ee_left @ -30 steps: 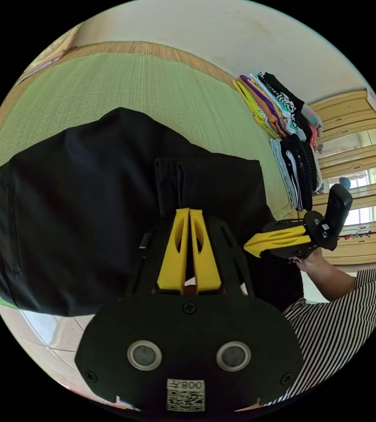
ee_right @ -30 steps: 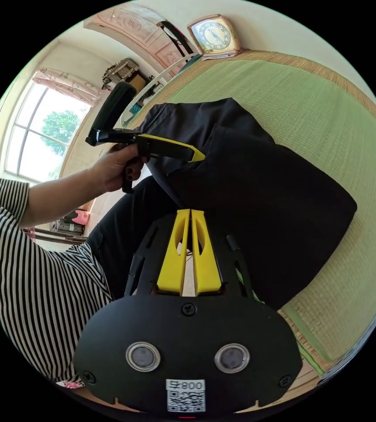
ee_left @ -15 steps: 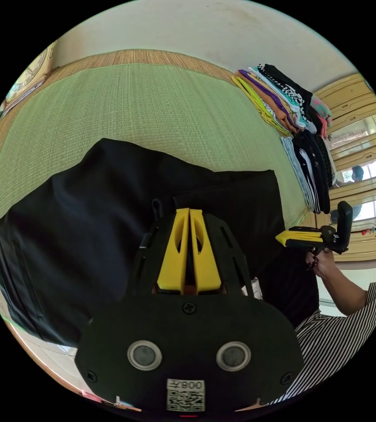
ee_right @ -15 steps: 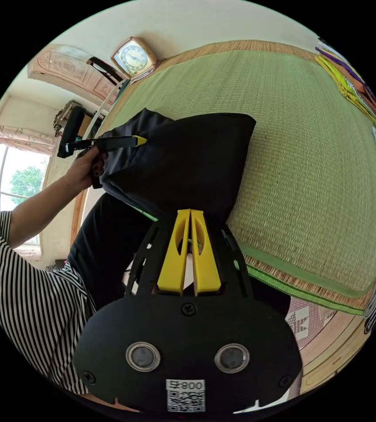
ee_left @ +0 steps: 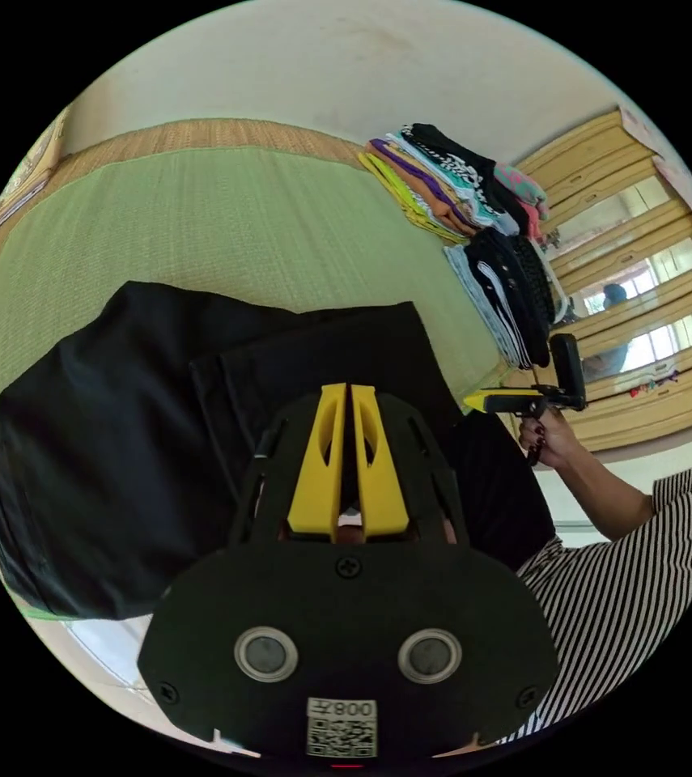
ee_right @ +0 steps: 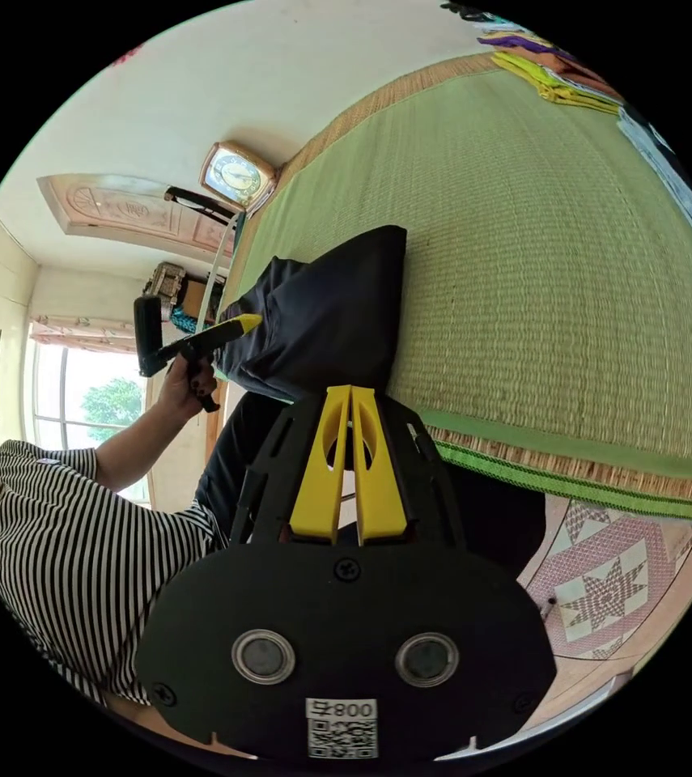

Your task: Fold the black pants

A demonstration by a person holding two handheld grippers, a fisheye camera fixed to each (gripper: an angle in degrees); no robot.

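Green mat (ee_left: 200, 218), black pants (ee_left: 119, 437) folded smaller, right gripper (ee_left: 475, 399) withdrawn

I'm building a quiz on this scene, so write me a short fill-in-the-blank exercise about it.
1. The black pants lie on a woven mat whose colour is ____.
2. The person's shirt sleeve is patterned with black and white ____.
3. Leaning on the wall at the mat's far corner stands a square ____.
4. The jaws of the left gripper are coloured ____.

Missing words: green; stripes; clock; yellow
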